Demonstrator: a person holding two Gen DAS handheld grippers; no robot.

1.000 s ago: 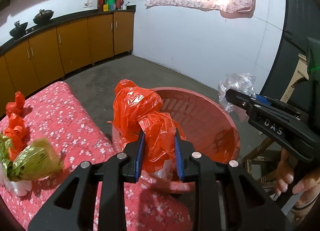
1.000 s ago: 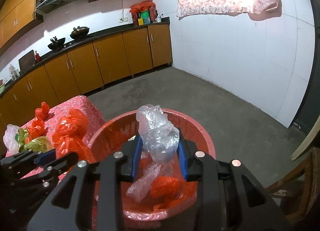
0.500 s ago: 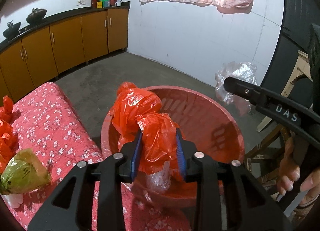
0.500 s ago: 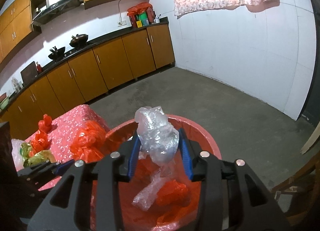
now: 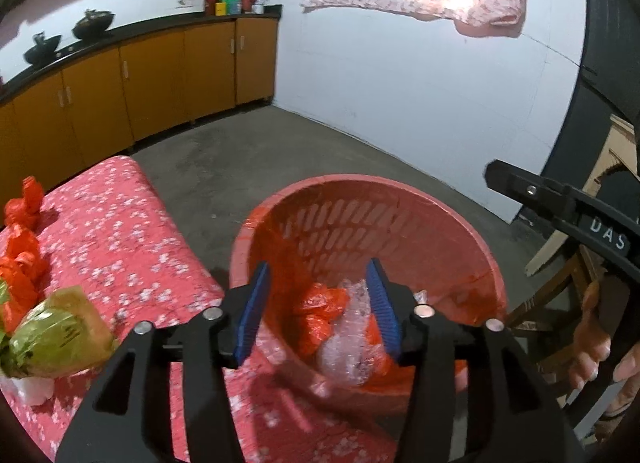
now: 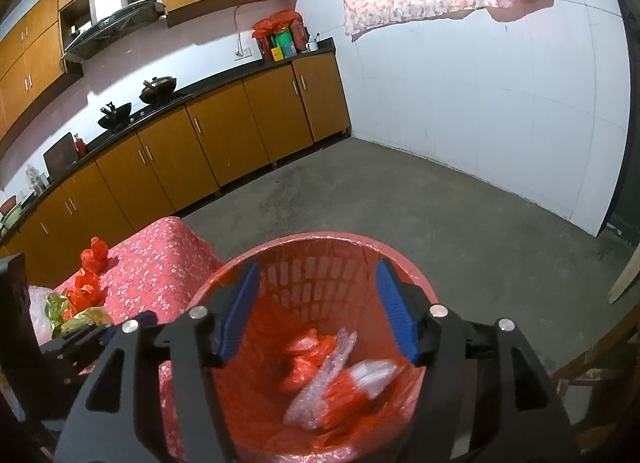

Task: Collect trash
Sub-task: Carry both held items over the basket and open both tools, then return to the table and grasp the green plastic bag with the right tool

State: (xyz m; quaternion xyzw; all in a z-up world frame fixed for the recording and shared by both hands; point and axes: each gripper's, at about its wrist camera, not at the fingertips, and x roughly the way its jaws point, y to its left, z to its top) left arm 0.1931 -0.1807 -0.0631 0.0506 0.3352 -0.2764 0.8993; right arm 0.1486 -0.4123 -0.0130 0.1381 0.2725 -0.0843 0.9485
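- Two grippers are held over the red basket [image 6: 394,263]; the left gripper [image 5: 318,303] and right gripper [image 6: 318,307] are both opening, jaws about half spread, and nothing is gripped between the blue pads of either.
- Orange bags [image 6: 304,359] and clear bubble wrap [image 6: 320,387] are seen lying at the bottom of the basket, apart from both sets of fingers.
- More trash is left on the floral-covered table [image 5: 120,231] to the left: orange bags [image 5: 22,239] at the far left edge and a green wrapper [image 5: 52,339] nearer.
- Release is judged the step in hand. The jaws should be spread fully and checked for clinging film before either gripper is lifted away.
- The basket should be left undisturbed; its near rim is overlapped by the left fingers in the left wrist view.
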